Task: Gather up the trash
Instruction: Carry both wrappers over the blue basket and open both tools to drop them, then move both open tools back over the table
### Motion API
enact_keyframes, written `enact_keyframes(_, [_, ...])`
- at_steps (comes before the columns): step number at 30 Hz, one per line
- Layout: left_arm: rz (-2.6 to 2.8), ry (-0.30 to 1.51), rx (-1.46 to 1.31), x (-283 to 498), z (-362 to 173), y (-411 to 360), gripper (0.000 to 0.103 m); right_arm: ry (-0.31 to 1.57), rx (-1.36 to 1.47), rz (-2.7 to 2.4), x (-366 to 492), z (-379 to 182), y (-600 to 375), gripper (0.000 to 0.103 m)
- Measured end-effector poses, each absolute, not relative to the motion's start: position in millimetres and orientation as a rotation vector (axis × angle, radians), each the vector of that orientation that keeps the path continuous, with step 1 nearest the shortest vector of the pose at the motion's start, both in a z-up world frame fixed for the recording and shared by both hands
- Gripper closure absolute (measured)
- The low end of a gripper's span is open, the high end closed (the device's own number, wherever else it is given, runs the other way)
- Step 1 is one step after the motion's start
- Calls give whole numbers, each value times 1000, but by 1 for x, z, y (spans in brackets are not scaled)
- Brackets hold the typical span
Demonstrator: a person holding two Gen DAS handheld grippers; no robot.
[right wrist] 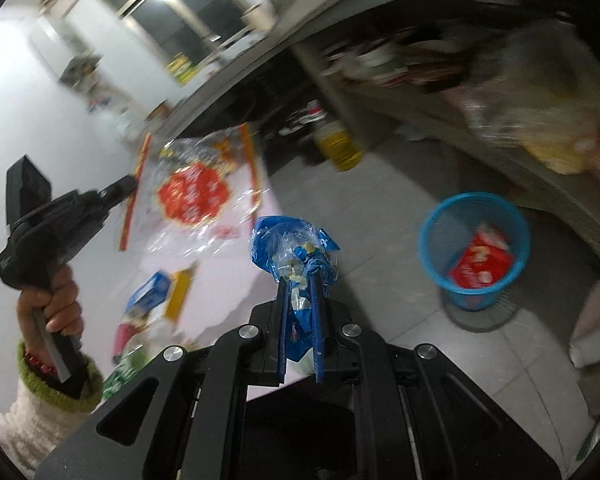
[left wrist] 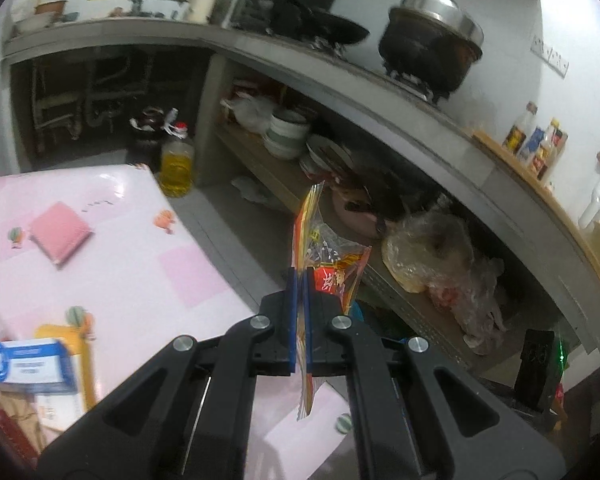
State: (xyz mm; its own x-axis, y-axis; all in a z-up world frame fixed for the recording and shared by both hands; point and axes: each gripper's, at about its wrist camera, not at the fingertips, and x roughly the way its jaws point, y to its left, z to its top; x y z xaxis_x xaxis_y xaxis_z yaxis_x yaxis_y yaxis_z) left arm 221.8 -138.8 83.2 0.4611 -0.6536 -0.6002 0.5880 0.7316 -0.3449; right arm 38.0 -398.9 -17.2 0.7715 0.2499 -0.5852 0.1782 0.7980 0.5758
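My left gripper (left wrist: 300,276) is shut on a clear plastic snack bag with red and orange print (left wrist: 324,248), held edge-on in the air past the pink table's corner. In the right wrist view the same bag (right wrist: 196,192) hangs flat from the left gripper (right wrist: 130,184). My right gripper (right wrist: 300,280) is shut on a crumpled blue and clear wrapper (right wrist: 292,248), held above the table's edge. A blue mesh bin (right wrist: 474,248) stands on the floor to the right, with a red packet (right wrist: 480,266) inside.
The pink table (left wrist: 112,264) holds a pink pad (left wrist: 60,232), a blue box (left wrist: 28,364) and other packets. A yellow oil bottle (left wrist: 176,164) stands on the floor. Kitchen counter shelves (left wrist: 400,304) with bowls and bags run along the right.
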Motion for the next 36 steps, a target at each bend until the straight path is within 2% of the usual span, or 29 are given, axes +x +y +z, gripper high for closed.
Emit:
enact_keyframes(9, [-809,926,25,243,25,-253,102,734,801,-159,22,-81,-474,93])
enact_keyframes(17, [-779,1179,136,276,-66,-355,101,792,931,-241,47,-154,-521,93])
enact_keyframes(24, [-684,1251,282,311,-135,-413,101,851,972,-301,93,-211,-547,93])
enact_keyframes(29, [-630,1253,304,334,-165,-432,101,855,984,-322,135,-237,-561,93])
enact_keyframes(31, [-613,1245,312,343,-172,-439,97,841,992,-326,152,-246,-567,89])
enact_keyframes(32, [-613,1240,318,344,-174,-444,87,837,989,-331,163,-253,-570,86])
enact_keyframes(33, [-609,1233,321,346,-176,-447,69,846,986,-341,170,-259,-572,73])
enact_keyframes(34, [-596,1225,314,348,-175,-447,63,863,994,-355,179,-270,-574,59])
enact_keyframes(36, [-605,1217,277,349,-170,-443,60,902,1002,-391,188,-289,-576,57])
